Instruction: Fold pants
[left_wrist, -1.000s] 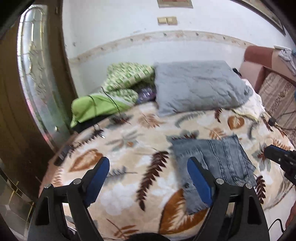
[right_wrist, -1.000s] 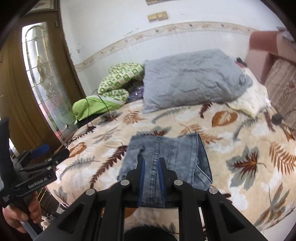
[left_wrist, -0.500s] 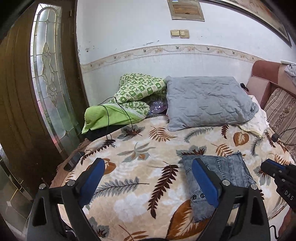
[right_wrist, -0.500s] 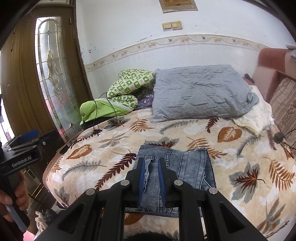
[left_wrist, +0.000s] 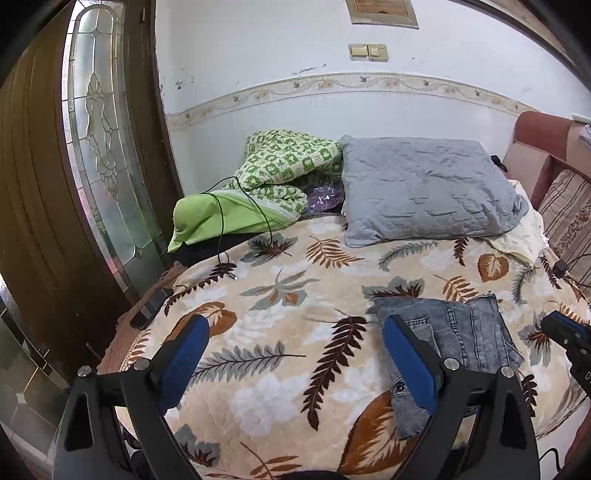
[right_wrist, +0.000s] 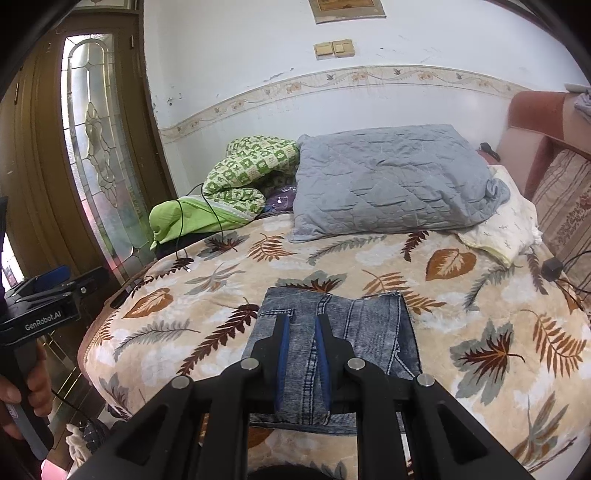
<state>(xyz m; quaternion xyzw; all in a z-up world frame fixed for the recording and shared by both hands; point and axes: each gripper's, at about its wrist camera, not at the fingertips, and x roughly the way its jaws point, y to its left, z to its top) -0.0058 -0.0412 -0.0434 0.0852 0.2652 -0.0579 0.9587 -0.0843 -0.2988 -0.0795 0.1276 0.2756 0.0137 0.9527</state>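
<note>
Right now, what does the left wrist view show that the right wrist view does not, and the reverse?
Only the left wrist view: the left tongs seen from behind, open over the leaf blanket.
Only the right wrist view: the hand gripping the left tongs' handle, and the right tongs nearly shut above the folded jeans.
Both: the jeans, blanket, grey pillow, green bedding and door.

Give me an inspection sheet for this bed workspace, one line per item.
Surface: leaf-print blanket on the bed.
Job's things: folded jeans lying flat near the front edge.
Clutter: grey pillow, green quilt, cream cloth.
Grippers: left gripper open, empty; right gripper shut, held above the jeans.
Cables: black cable over the quilt; plug at right.
Surroundings: glass-panelled door, wall switches.
</note>
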